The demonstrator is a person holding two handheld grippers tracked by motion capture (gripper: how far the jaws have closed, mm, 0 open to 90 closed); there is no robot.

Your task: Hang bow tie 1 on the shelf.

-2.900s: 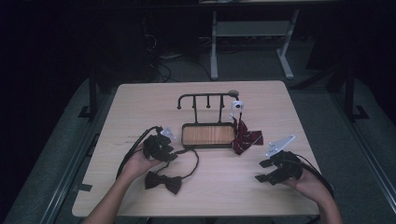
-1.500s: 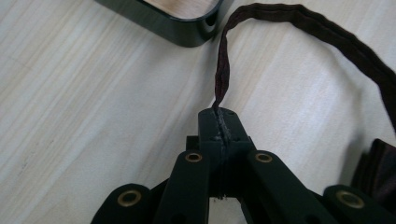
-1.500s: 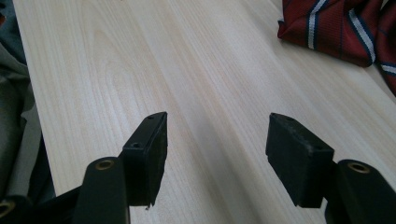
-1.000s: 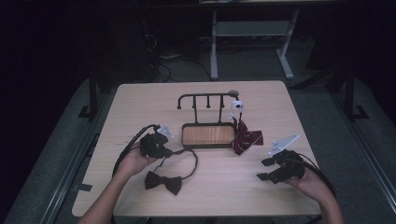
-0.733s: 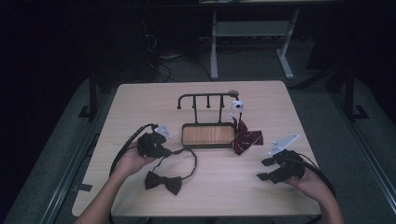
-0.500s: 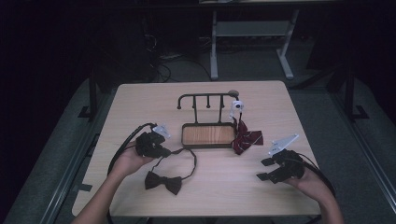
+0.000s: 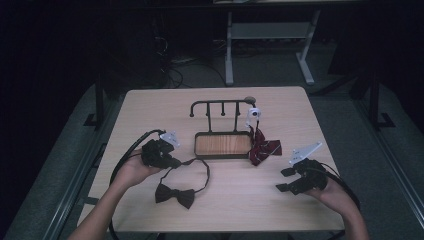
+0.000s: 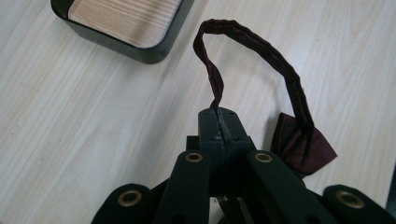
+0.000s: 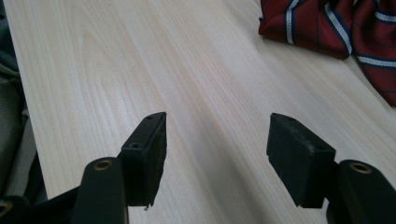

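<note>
A dark maroon bow tie (image 7: 174, 195) lies near the table's front left, its neck strap (image 7: 200, 167) looping up from it. My left gripper (image 7: 172, 162) is shut on that strap; in the left gripper view the strap (image 8: 261, 51) arches from the closed jaws to the bow (image 8: 301, 149). A red striped bow tie (image 7: 262, 148) lies right of the wooden tray (image 7: 222, 145), and the right gripper view shows its red striped cloth (image 9: 336, 28) at the top. My right gripper (image 7: 284, 180) rests open at the front right, nothing between its fingers (image 9: 144, 154).
A black hook rack (image 7: 220, 107) stands behind the tray, with a small white object (image 7: 253, 114) at its right end. Table edges run close to both hands. Black cables trail from each gripper.
My left gripper has risen and drifted left, pulling the strap up with it while the bow stays on the table. The right gripper has kept still.
</note>
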